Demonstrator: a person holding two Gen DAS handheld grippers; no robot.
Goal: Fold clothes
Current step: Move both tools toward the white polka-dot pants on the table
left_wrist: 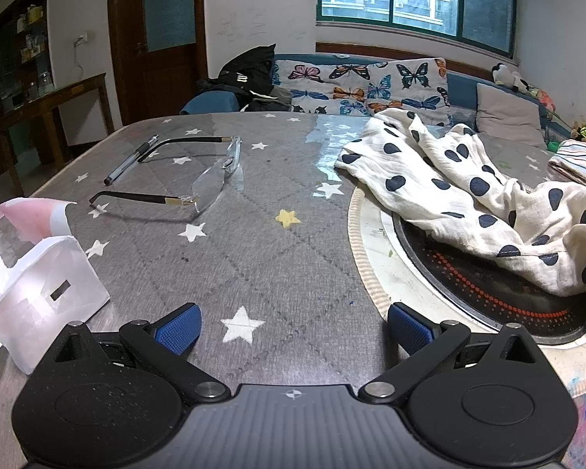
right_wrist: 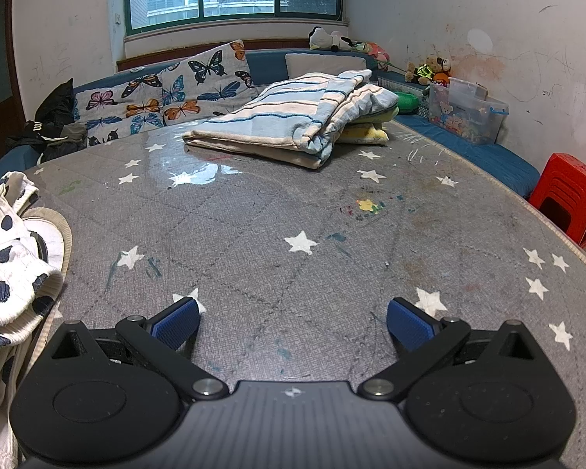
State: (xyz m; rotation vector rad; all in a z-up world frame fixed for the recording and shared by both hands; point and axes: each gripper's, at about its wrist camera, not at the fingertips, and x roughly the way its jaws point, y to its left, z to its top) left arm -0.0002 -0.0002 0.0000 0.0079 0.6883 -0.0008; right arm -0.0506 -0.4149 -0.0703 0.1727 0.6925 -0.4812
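Because both hand-held grippers, left (left_wrist: pixel 293 326) and right (right_wrist: pixel 292 324), stand empty and spread, the limp spotted garment (left_wrist: pixel 484 199) should be pinched at its hem.

1. a white garment with dark blue polka dots (left_wrist: pixel 468 199) lies crumpled and unfolded, draped across a round black burner set into the table.
2. a folded blue-and-cream striped cloth (right_wrist: pixel 293 121) rests flat at the table's far side, on top of a yellow folded piece.
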